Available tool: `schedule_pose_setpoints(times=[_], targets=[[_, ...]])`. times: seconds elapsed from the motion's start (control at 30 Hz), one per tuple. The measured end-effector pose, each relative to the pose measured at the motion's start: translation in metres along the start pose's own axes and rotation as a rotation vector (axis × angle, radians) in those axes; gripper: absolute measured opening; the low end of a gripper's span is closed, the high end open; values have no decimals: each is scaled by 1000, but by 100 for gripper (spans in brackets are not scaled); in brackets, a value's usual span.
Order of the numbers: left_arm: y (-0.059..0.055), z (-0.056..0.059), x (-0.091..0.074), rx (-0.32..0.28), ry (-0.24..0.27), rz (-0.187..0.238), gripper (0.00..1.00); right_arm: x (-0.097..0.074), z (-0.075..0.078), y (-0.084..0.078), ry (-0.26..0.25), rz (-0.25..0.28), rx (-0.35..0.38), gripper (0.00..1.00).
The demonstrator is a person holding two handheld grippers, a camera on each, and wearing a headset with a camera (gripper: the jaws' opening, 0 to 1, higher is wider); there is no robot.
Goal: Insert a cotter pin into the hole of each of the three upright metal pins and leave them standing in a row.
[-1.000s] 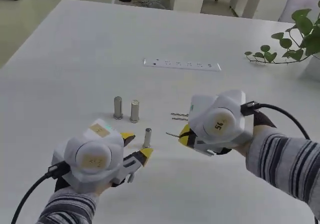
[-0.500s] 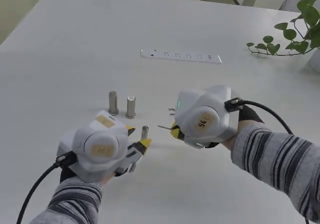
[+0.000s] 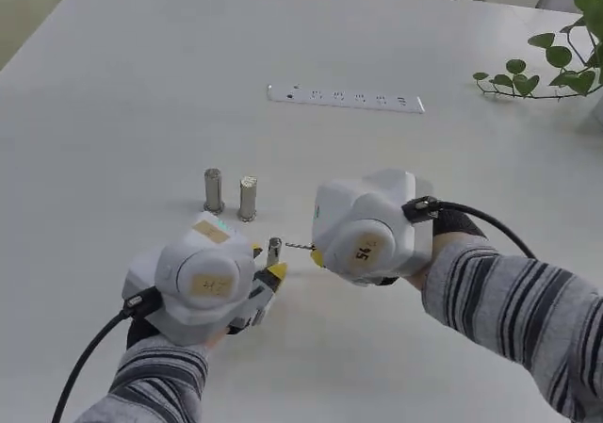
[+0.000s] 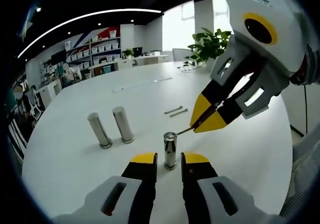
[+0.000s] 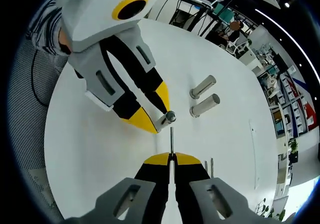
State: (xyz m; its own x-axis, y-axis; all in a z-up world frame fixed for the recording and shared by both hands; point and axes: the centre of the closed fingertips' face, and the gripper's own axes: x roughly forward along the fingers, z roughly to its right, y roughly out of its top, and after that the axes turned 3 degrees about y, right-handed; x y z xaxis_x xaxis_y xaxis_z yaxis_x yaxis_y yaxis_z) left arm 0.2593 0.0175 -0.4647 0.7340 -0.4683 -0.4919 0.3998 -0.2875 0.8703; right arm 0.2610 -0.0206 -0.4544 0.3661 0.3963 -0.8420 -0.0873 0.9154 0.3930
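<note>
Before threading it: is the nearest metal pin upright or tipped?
Upright: the nearest metal pin stands on its base on the table, between the parted jaws of the left claw.

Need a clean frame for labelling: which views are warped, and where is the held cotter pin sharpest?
Head view: straight lines, even light, but the cotter pin is a faint sliver. Left gripper view: fisheye bends the table, window behind the plant blown out. Right gripper view: equally warped, yet the cotter pin looks sharpest.
</note>
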Motion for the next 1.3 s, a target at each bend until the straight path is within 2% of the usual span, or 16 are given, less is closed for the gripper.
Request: schedule_pose_setpoints(times=[0.07, 0.17, 0.47, 0.87, 1.03, 1.3], targets=[[0, 0, 1, -13, 0, 3, 14, 0, 0, 1, 0, 4, 6, 0], [-1, 1, 3, 6, -2, -7, 12, 0, -2, 5, 7, 18, 14, 0], [0, 2, 8, 10, 2, -10, 6, 0, -4, 8, 13, 32, 17, 0], [-2, 3, 9, 37, 5, -14, 5, -2, -3, 16, 16, 59, -2, 0], [-3, 3, 10, 10, 8, -12, 5, -1, -3, 20, 16, 68, -6, 0], [-3, 2, 10, 4, 30, -8, 5, 2, -3, 27, 16, 74, -27, 0]])
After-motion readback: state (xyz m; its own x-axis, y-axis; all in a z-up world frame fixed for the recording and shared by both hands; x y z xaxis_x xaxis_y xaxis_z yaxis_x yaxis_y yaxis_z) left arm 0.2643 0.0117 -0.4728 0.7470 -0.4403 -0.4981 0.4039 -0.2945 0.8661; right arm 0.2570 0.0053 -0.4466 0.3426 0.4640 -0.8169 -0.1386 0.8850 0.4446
